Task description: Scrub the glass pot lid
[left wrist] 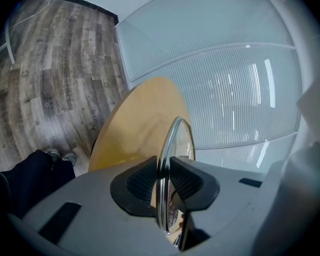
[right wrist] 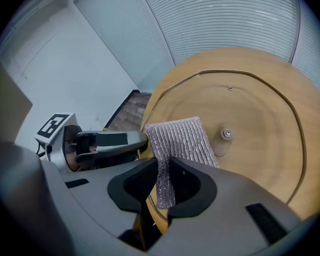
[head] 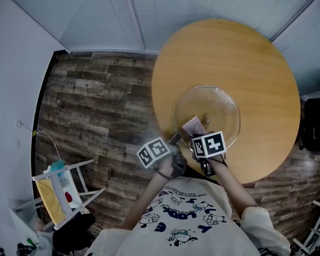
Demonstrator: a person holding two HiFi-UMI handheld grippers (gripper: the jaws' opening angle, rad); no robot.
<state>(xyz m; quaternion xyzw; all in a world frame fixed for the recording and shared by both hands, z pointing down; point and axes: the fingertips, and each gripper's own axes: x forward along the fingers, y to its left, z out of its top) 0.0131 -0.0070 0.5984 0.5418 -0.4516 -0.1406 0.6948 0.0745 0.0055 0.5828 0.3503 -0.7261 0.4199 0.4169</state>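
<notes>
At near edge of round wooden table (head: 256, 63), above wood-plank floor (head: 96, 100): glass pot lid (head: 208, 113) on table's near half. Left gripper (left wrist: 162, 179) at lid's near-left rim, pads pressed onto metal rim, lid seen edge-on between them. Just beside it, right gripper (right wrist: 165, 183) pinches silvery mesh scrub cloth (right wrist: 178, 140). Cloth's free end spread flat on glass, close to centre screw (right wrist: 226, 134). Grippers near each other, not touching.

right gripper (right wrist: 164, 167) clamping scrub cloth (right wrist: 184, 140), cloth against glass lid (right wrist: 256, 116)
</notes>
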